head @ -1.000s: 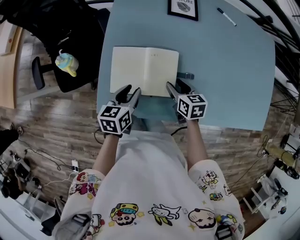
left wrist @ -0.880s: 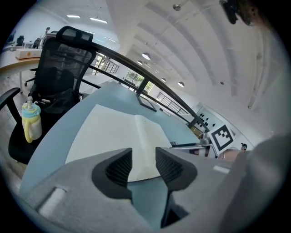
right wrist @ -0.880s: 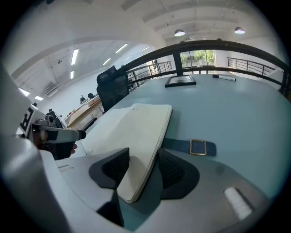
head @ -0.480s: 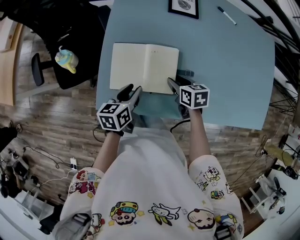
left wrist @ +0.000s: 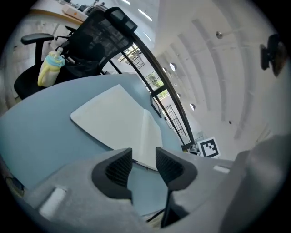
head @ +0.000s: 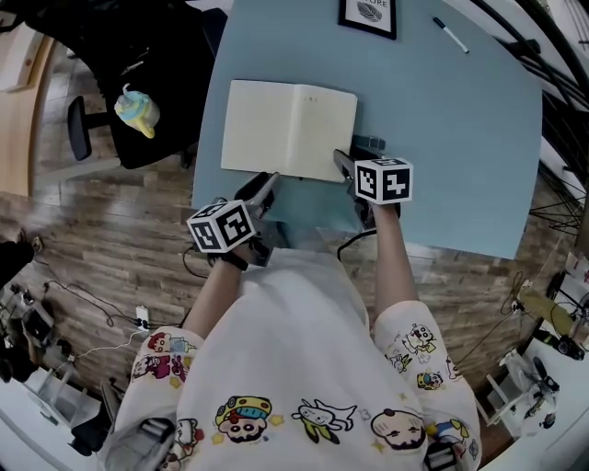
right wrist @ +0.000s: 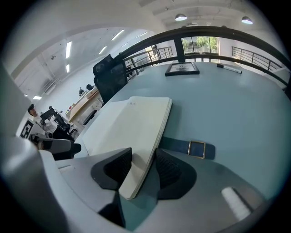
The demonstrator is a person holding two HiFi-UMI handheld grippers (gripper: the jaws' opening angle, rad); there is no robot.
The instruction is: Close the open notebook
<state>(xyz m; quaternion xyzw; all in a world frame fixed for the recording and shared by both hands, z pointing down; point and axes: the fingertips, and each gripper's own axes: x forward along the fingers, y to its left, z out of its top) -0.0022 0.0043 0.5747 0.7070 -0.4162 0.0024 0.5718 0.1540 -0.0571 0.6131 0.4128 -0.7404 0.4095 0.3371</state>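
The open notebook (head: 288,129) lies flat with blank cream pages on the blue table (head: 442,138). My right gripper (head: 342,164) is at its near right corner. In the right gripper view that corner of the notebook (right wrist: 127,125) stands between the jaws of the right gripper (right wrist: 143,157), which are closing; a gap still shows at the left pad. My left gripper (head: 262,187) hovers at the table's near edge just short of the notebook's (left wrist: 118,118) near left corner. The left gripper (left wrist: 144,157) is open with nothing between its fingers.
A blue strap with a brass buckle (right wrist: 196,148) sticks out from under the notebook's right side. A framed picture (head: 368,14) and a pen (head: 450,35) lie at the far edge. A black office chair (head: 129,83) holding a yellow plush toy (head: 135,109) stands left of the table.
The left gripper has rolled about its own axis near the table edge. The right gripper has tipped further down over the notebook's corner and its jaws have narrowed.
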